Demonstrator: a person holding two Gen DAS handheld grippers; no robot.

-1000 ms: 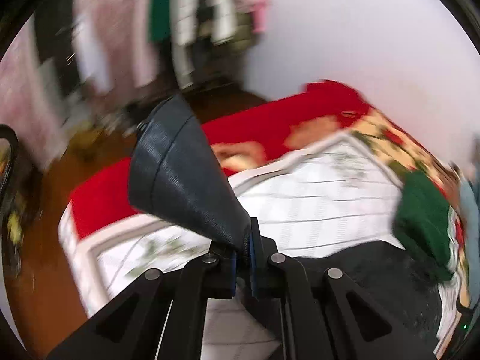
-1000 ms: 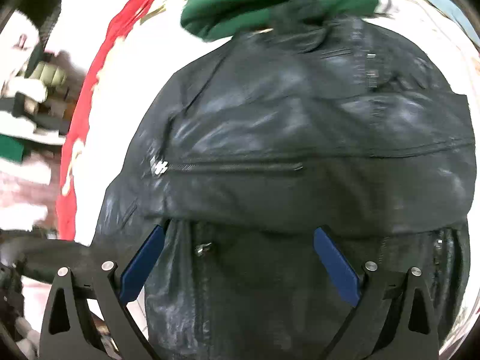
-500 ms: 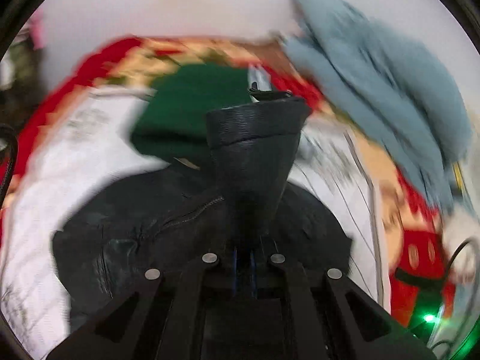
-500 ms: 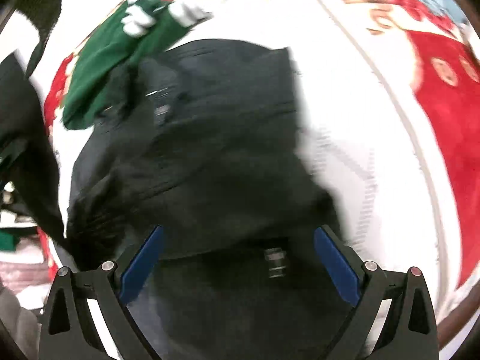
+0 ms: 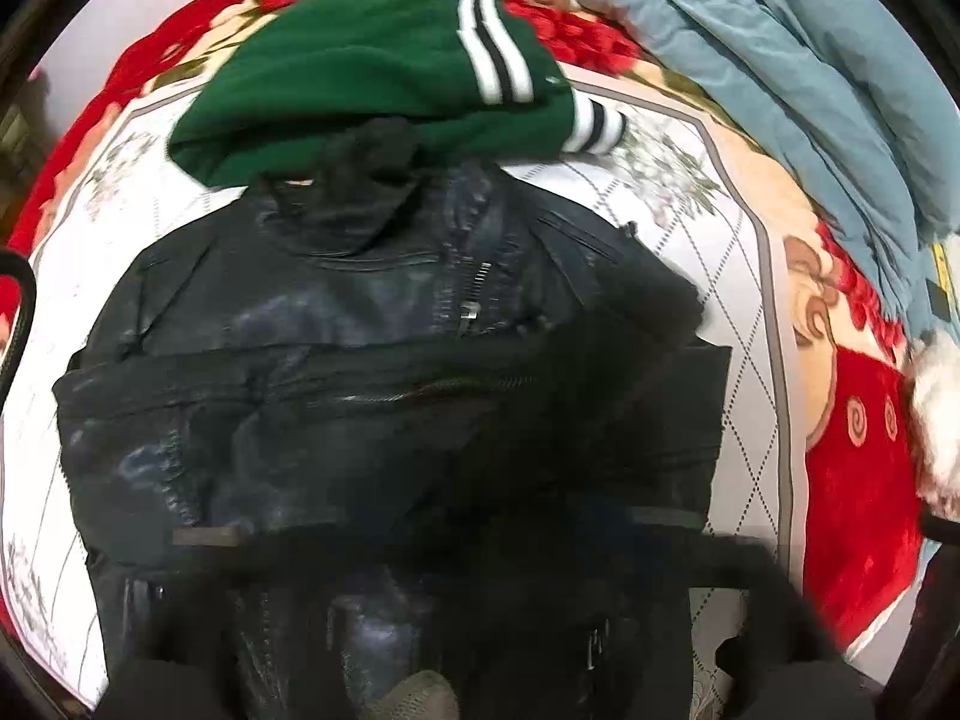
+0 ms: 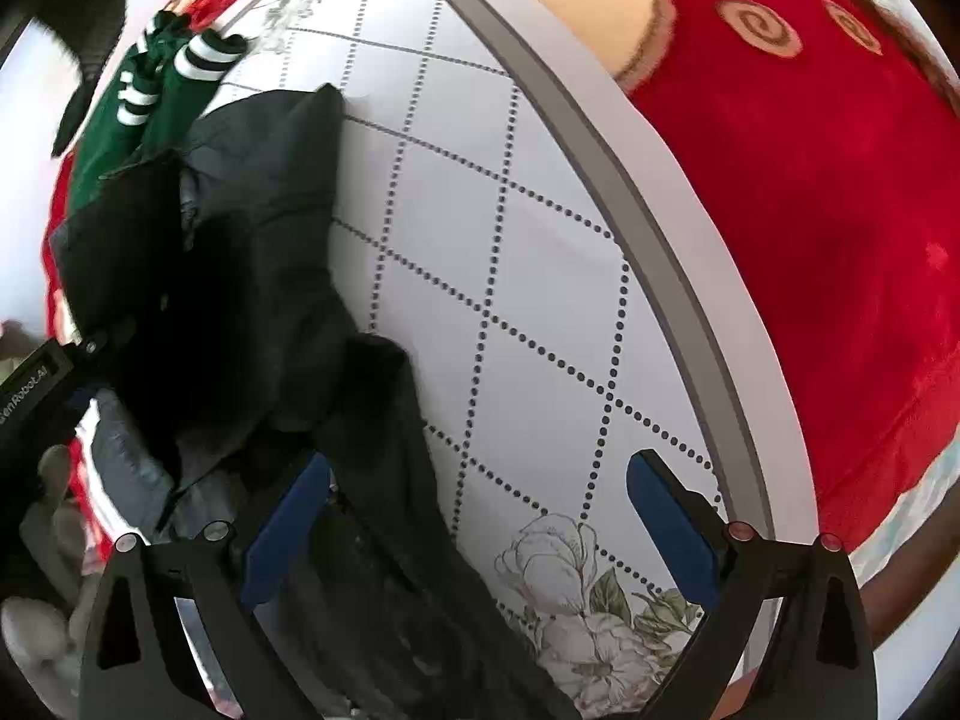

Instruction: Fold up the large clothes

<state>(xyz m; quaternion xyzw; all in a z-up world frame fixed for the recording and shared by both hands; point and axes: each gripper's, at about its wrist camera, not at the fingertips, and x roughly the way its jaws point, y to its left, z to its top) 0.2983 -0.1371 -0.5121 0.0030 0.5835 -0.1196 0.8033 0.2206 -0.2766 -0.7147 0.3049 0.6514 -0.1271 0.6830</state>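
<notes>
A black leather jacket (image 5: 372, 372) lies on the bed, its sleeve folded across the front; it also shows in the right wrist view (image 6: 252, 276). My left gripper sits low over the jacket's hem, and its fingers are blurred and lost in dark fabric, so I cannot tell how they stand. My right gripper (image 6: 474, 516) is open and empty over the jacket's right edge, its left blue pad (image 6: 288, 528) by the leather and the right pad (image 6: 672, 528) over the quilt.
A folded green sweater (image 5: 372, 78) with white stripes lies beyond the jacket's collar. A light blue garment (image 5: 792, 60) is heaped at the back right. The white quilted bedcover (image 6: 510, 276) has a red floral blanket (image 6: 810, 192) around it.
My left gripper swung from facing the room to over the jacket and brought the sleeve down across it. My right gripper stayed open and moved right, off the jacket's body toward its right edge.
</notes>
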